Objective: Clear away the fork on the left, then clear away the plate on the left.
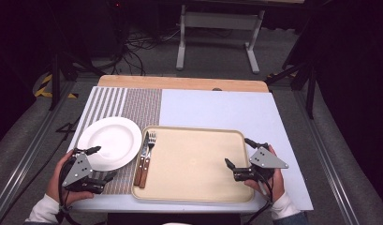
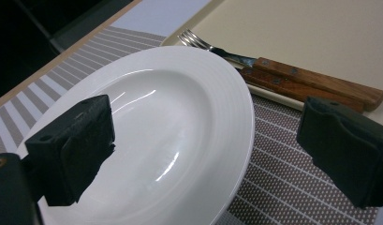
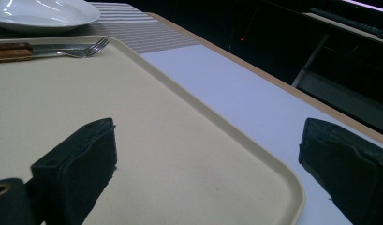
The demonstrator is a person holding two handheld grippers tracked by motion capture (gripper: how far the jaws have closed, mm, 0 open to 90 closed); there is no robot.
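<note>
1. Our left gripper stands spread wide, one jaw over the white plate, the other over the dotted placemat, gripping nothing.
2. Our right gripper is spread too, straddling the right rim of the beige tray, empty.
3. The plate rests on the placemat, just left of the tray.
4. We judge the plate's glossy rim could slip from the jaws if we pinch it too shallowly.
5. A fork and a wooden-handled knife lie along the tray's left edge, just beside the plate; sliding the plate rightward could knock them.
6. The raised tray rim stands between plate and tray floor.
</note>
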